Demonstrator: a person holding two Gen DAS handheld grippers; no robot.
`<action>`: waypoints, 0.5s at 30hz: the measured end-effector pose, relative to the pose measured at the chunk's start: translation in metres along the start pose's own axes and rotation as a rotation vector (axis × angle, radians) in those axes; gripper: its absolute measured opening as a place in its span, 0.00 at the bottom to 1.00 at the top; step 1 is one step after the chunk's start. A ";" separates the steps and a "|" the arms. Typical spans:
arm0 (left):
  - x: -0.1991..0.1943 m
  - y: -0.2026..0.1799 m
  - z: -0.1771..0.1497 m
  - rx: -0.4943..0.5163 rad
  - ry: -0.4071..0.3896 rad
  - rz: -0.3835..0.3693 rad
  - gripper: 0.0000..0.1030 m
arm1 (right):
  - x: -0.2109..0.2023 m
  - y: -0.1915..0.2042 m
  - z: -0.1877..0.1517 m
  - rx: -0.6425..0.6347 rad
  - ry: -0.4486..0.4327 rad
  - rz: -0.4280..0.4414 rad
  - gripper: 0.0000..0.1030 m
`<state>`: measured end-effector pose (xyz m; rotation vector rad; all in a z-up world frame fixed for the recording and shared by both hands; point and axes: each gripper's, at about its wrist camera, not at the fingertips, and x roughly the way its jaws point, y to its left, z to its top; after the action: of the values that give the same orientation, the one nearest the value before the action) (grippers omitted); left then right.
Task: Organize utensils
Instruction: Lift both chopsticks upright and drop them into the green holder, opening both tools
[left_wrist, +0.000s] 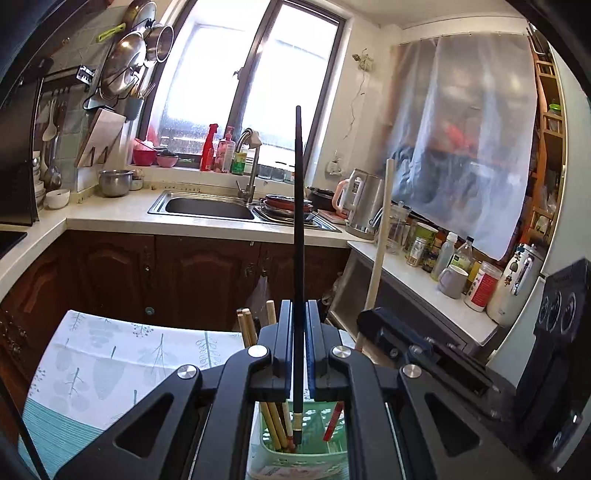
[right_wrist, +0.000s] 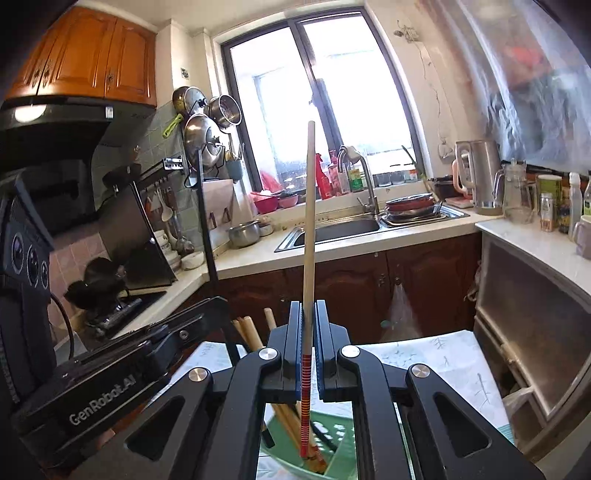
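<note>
My left gripper (left_wrist: 298, 310) is shut on a black chopstick (left_wrist: 298, 206), which stands upright, its cream-banded lower end over a green basket (left_wrist: 295, 461). Several wooden chopsticks (left_wrist: 273, 424) lean inside the basket. To the right is my right gripper (left_wrist: 369, 321), holding a pale chopstick (left_wrist: 382, 229). In the right wrist view, the right gripper (right_wrist: 308, 306) is shut on that pale chopstick (right_wrist: 309, 221), whose red-striped lower end (right_wrist: 305, 406) hangs above the green basket (right_wrist: 332, 432). The left gripper (right_wrist: 218, 302) shows at the left with the black chopstick (right_wrist: 205, 221).
The basket stands on a leaf-patterned cloth (left_wrist: 110, 362) over a table. Beyond lie dark wooden cabinets, a steel sink (left_wrist: 210, 206) with stacked dishes, a kettle (left_wrist: 364, 203), and a side counter (left_wrist: 424, 288) crowded with jars, bottles and a mug. A stove (right_wrist: 122, 306) sits at the left.
</note>
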<state>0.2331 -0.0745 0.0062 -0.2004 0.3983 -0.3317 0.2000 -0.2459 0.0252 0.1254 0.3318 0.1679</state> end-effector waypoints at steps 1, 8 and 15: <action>0.004 0.000 -0.003 0.001 -0.001 0.002 0.03 | 0.013 -0.003 -0.009 -0.008 0.004 -0.005 0.05; 0.024 0.005 -0.036 0.016 0.014 0.021 0.04 | 0.067 -0.017 -0.075 -0.004 0.048 0.002 0.05; 0.029 0.009 -0.067 0.030 0.078 -0.001 0.04 | 0.085 -0.020 -0.138 -0.087 0.113 0.046 0.05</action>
<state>0.2329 -0.0848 -0.0667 -0.1590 0.4698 -0.3465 0.2363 -0.2364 -0.1342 0.0378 0.4342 0.2356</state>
